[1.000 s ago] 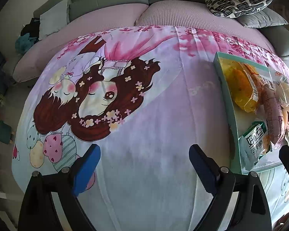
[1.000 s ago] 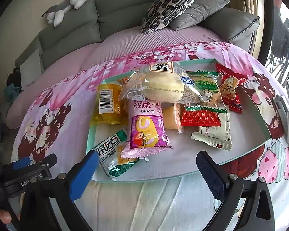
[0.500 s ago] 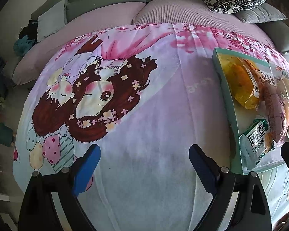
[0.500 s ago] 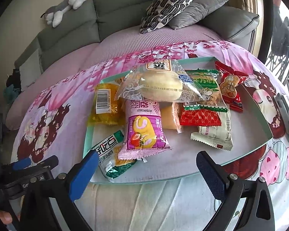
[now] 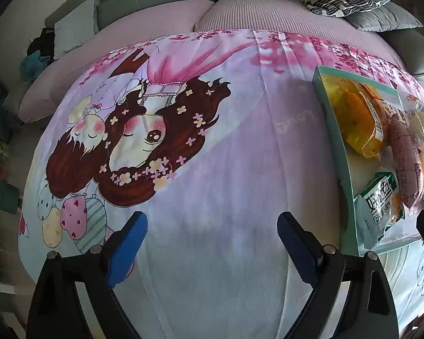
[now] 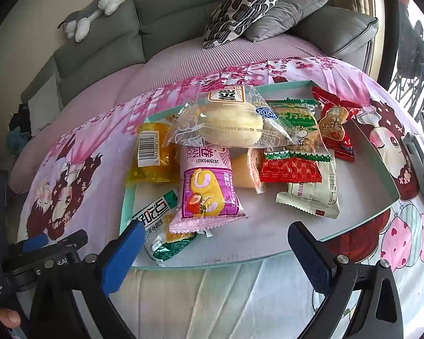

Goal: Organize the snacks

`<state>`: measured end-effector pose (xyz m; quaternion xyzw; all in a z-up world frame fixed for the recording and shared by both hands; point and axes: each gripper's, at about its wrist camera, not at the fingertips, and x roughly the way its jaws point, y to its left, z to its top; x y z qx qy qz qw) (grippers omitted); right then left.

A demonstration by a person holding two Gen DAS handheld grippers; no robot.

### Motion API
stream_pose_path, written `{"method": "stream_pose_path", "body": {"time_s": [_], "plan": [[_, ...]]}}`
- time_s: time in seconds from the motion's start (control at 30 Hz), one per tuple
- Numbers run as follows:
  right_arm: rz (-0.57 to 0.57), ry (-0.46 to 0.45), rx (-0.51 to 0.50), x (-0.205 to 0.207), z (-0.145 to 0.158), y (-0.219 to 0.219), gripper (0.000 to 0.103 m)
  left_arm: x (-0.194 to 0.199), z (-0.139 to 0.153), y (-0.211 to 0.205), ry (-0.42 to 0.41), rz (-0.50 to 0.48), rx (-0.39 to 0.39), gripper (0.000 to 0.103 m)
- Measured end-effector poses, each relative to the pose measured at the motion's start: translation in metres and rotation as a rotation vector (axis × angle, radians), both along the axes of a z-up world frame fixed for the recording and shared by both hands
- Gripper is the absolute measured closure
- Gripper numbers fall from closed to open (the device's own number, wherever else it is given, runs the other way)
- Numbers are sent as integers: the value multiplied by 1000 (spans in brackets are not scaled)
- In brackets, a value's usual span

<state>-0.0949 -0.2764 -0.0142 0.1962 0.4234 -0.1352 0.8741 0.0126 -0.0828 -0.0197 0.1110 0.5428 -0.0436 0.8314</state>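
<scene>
Nearest in the right wrist view, the right hand-held gripper (image 6: 212,243) hangs with its blue-padded fingers spread wide and nothing between them, poised just short of the near rim of the teal tray (image 6: 268,257); that stance suits reaching in for a packet. The left hand-held gripper (image 5: 212,234), likewise spread and empty, hovers over bare printed blanket (image 5: 212,169) to the tray's left, apparently kept clear of the pile.

The snacks all lie inside the tray, which rests on the blanket over a bed. Closest is a green-and-white packet (image 6: 158,220), partly under a pink swiss-roll packet (image 6: 206,189). To the right sit a white packet (image 6: 311,195) with a small red packet (image 6: 291,166) on top. Farther back lie a yellow packet (image 6: 152,158), a clear bun bag (image 6: 226,124) overlapping its neighbours, a green cracker packet (image 6: 296,124) and a red peanut packet (image 6: 335,121).

The heap overlaps loosely, fitting either snacks just gathered or awaiting sorting.
</scene>
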Motion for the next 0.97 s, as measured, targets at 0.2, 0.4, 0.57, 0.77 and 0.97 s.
{"method": "stream_pose_path", "body": {"time_s": [0.2,0.4,0.57,0.77,0.97], "plan": [[2,8,2,0,-1,0,1,0,-1,0,2,4,-1,10],[0,10,3,1,-2,1,1,0,-1,0,6,6,-1,10],[0,12,3,0,-2,0,1,1,-1,0,6,5,-1,10],[0,14,4,0,-2,0,1,0,-1,1,0,7,-5,10],[-1,17,6,0,-3,0,1,1,0,3,0,20,-12,10]]}}
